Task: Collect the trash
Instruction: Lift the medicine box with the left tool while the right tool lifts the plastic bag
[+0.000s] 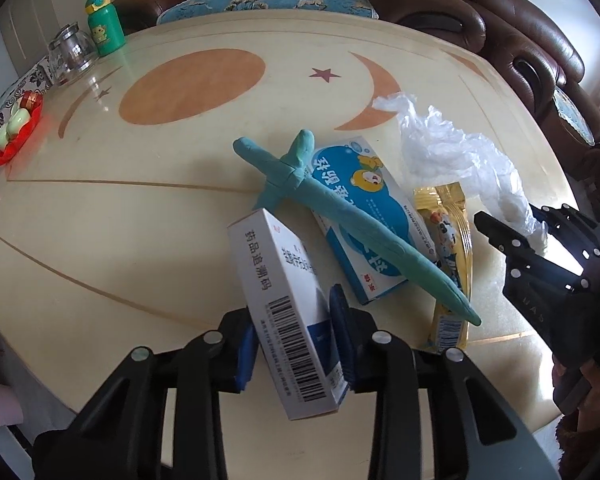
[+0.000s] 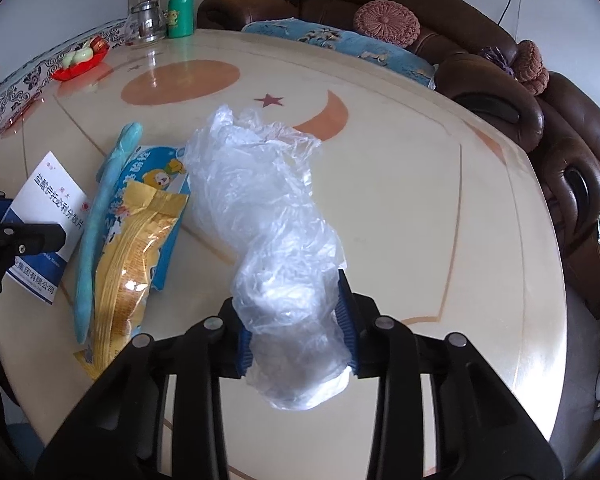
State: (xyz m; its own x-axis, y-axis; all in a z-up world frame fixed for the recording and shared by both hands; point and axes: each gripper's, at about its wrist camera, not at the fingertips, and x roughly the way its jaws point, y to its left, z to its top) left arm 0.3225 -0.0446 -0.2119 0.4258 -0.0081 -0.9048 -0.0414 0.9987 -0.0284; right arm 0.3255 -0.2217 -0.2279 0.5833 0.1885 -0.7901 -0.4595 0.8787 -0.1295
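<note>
step in hand: grasping. left gripper (image 1: pixel 296 344) clamps the white medicine box (image 1: pixel 288 320), tilted on the table (image 1: pixel 140 208); right gripper (image 2: pixel 296 328) pinches the crumpled plastic bag (image 2: pixel 268 208). next, i judge: lift both clear of the yellow wrapper (image 2: pixel 136 256).

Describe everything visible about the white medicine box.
The white medicine box is a slim cardboard carton with Chinese print, a barcode on its long narrow side and blue bands on its face. It tilts, near end raised, clamped between the left gripper's blue pads. Its far end reaches the table beside the teal toy sword.
</note>
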